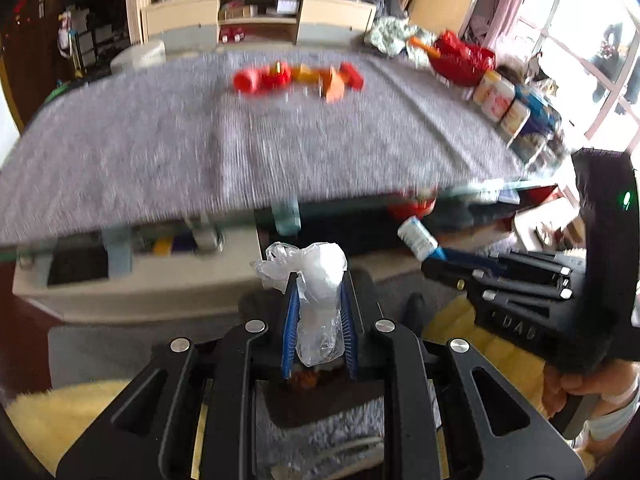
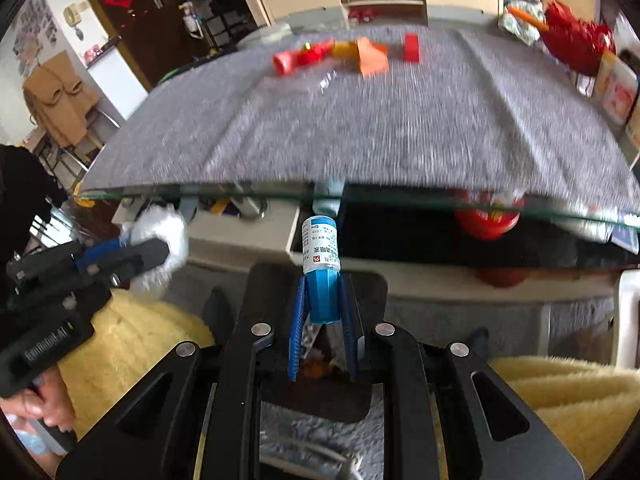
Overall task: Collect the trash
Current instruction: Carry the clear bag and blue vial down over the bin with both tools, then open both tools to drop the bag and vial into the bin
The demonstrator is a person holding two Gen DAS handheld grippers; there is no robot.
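Left wrist view: left hand-held gripper [image 1: 318,300] clamps crumpled plastic wrap [image 1: 320,280]; right hand-held gripper [image 2: 323,304] pinches small bottle [image 2: 320,248] by its cap only; it could slip.

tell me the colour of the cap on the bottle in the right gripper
Blue cap, clearest in the right wrist view.

Daylit, motion-blurred, fisheye-warped edges
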